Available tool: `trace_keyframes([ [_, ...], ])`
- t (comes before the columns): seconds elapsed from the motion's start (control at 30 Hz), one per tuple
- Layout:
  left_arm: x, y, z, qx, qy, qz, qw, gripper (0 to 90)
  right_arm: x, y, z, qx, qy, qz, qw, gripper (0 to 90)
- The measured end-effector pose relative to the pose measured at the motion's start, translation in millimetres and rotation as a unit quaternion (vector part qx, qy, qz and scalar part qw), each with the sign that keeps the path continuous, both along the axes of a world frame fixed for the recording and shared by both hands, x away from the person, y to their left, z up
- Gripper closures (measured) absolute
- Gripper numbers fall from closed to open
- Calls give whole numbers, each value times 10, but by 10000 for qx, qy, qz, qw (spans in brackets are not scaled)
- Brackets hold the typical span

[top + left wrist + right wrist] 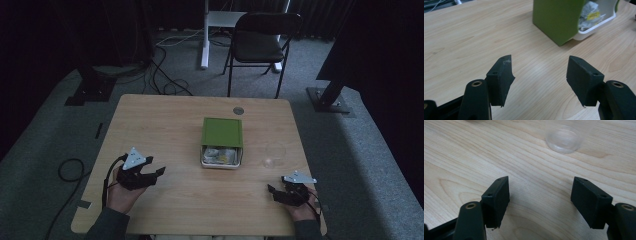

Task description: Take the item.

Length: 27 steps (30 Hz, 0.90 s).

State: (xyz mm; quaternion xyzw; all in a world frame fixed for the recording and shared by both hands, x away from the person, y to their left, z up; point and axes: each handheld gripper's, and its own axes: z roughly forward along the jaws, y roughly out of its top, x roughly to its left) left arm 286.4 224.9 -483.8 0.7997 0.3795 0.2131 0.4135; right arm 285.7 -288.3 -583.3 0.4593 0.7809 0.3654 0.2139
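Meanwhile green-lidded box [222,132] lies lengthwise away from person, open end nearest; left claw [159,171], right claw [270,189] wide, empty

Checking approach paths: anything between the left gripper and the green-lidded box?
Nothing visible. The left gripper hangs with its jaws apart and nothing between them, aimed at the green-lidded white box. Between them lies bare wooden table. The clear cup stands on the box's far side, nearer the right gripper.
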Motion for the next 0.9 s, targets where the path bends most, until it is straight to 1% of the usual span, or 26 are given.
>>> trace_keyframes([
  [0.13,11,-99,40,48,-39,-160,9999,420,0,0,0,1,1,-1,10000,305],
  [0.17,11,-99,40,48,-39,-160,9999,429,0,0,0,1,1,-1,10000,305],
  [0.2,30,-171,62,66,-16,-267,9996,447,-1,1,0,3,4,-4,10000,305],
  [0.27,42,-214,77,102,-16,-343,9994,466,0,0,0,1,1,-2,10000,305],
  [0.37,47,-234,85,105,-21,-379,9992,480,0,0,0,0,0,-1,10000,305],
  [0.4,57,-284,108,81,-44,-466,9989,492,0,0,0,1,3,-4,10000,305],
  [0.53,76,-360,147,89,-66,-566,9983,513,0,0,0,1,1,-2,10000,305],
  [0.63,81,-411,174,109,-142,-595,9981,518,0,0,0,1,1,-2,10000,305],
  [0.73,82,-433,193,67,-165,-634,9978,518,0,0,0,1,1,-2,10000,305],
  [0.8,87,-486,230,47,-211,-694,9974,517,0,0,0,3,2,-3,10000,305],
  [0.9,95,-537,262,65,-238,-747,9969,516,0,0,0,1,0,-1,10000,305],
])
